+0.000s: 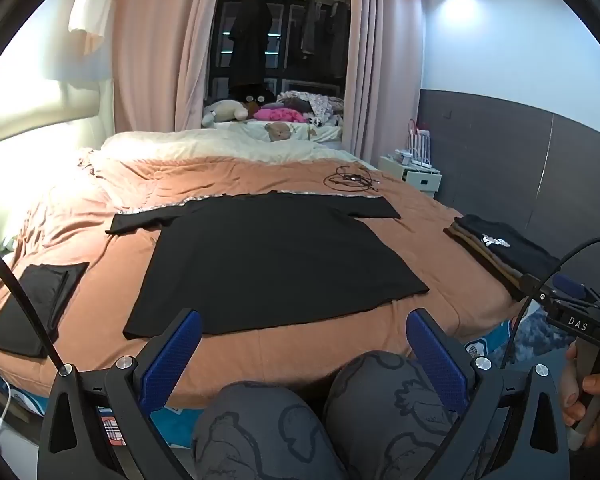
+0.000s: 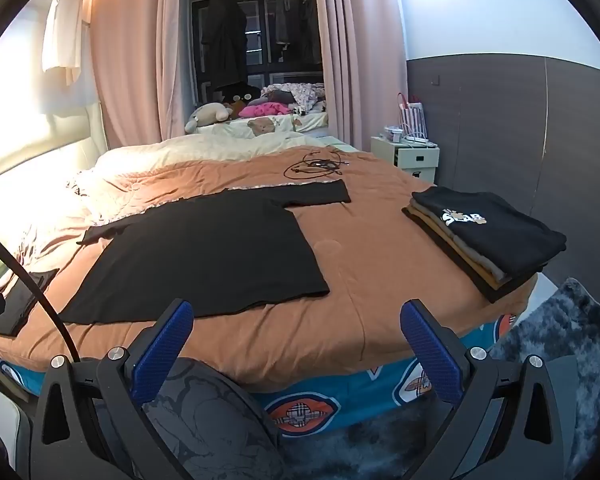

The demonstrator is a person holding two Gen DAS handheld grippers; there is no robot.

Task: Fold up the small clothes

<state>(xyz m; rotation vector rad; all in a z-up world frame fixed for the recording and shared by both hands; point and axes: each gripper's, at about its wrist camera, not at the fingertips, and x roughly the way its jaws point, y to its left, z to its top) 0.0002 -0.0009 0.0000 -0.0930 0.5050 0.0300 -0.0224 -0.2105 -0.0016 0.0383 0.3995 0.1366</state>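
Left gripper [image 1: 304,326]: jaws spread wide, nothing between the blue pads [image 1: 171,354] – held short of the bed's near edge, tilted slightly down, above the person's knees [image 1: 328,412].
Right gripper [image 2: 296,320]: same – jaws wide apart, empty, short of the bed edge, 1 knee [image 2: 204,412] under its left finger.
Right hand [image 1: 588,392]: seen from the left wrist view, wrapped round the right gripper's handle at the frame's right edge.
Black T-shirt [image 1: 268,264]: spread flat on the orange-brown bedspread [image 1: 300,352], hem toward the person, both sleeves out to the sides; untouched by either gripper.
Folded stack [image 2: 488,236]: several garments piled at the bed's right corner, black one with white print on top, well apart from the T-shirt.
Folded black piece [image 1: 32,304]: lies flat at the bed's left edge.
Cables [image 1: 350,179]: loose coil on the bedspread beyond the T-shirt.
Nightstand [image 2: 414,158]: white, beside the bed's far right side.
Rug [image 2: 560,344]: grey shaggy, on the floor right of the bed.
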